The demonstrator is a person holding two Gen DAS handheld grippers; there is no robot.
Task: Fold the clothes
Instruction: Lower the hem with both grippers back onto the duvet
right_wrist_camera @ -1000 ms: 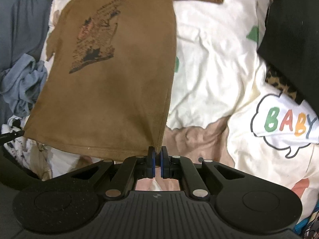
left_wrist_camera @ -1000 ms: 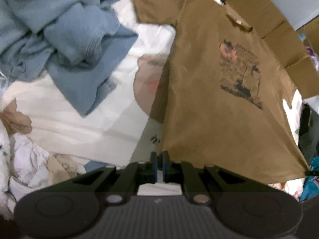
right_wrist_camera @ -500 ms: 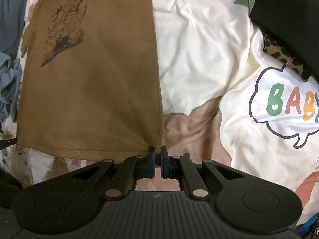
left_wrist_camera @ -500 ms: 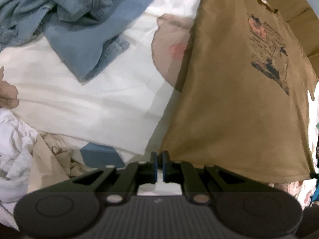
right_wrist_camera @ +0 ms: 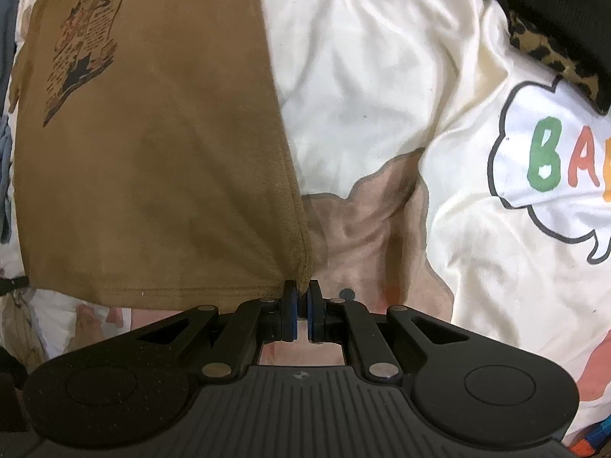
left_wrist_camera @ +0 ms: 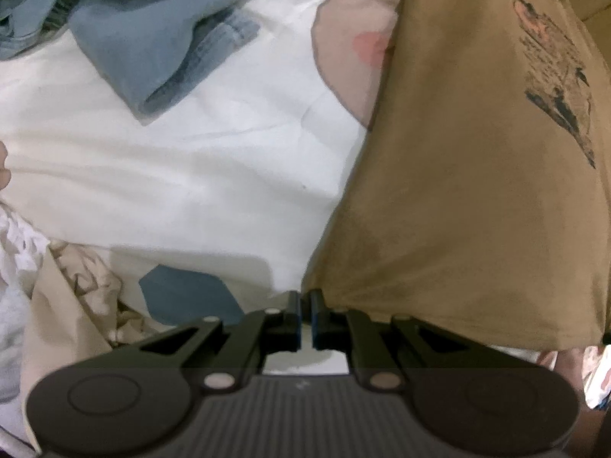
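A brown T-shirt (left_wrist_camera: 477,191) with a dark printed picture on its chest is stretched over a white printed bedsheet (left_wrist_camera: 191,168). My left gripper (left_wrist_camera: 304,297) is shut on the shirt's lower left hem corner. In the right wrist view the same brown T-shirt (right_wrist_camera: 152,152) fills the left half, and my right gripper (right_wrist_camera: 301,291) is shut on its lower right hem corner. The hem runs taut between the two grips. The shirt's top and sleeves are out of view.
A heap of blue denim clothes (left_wrist_camera: 152,38) lies at the upper left of the left wrist view, with crumpled white and beige fabric (left_wrist_camera: 57,286) at the lower left. A black garment (right_wrist_camera: 553,7) over leopard-print cloth (right_wrist_camera: 550,53) sits at the upper right of the right wrist view. Cardboard (left_wrist_camera: 595,11) edges the far side.
Both grippers have sunk toward the bed with the shirt's hem corners in them. The shirt and sheet look larger and closer, and the sleeves have left the view.
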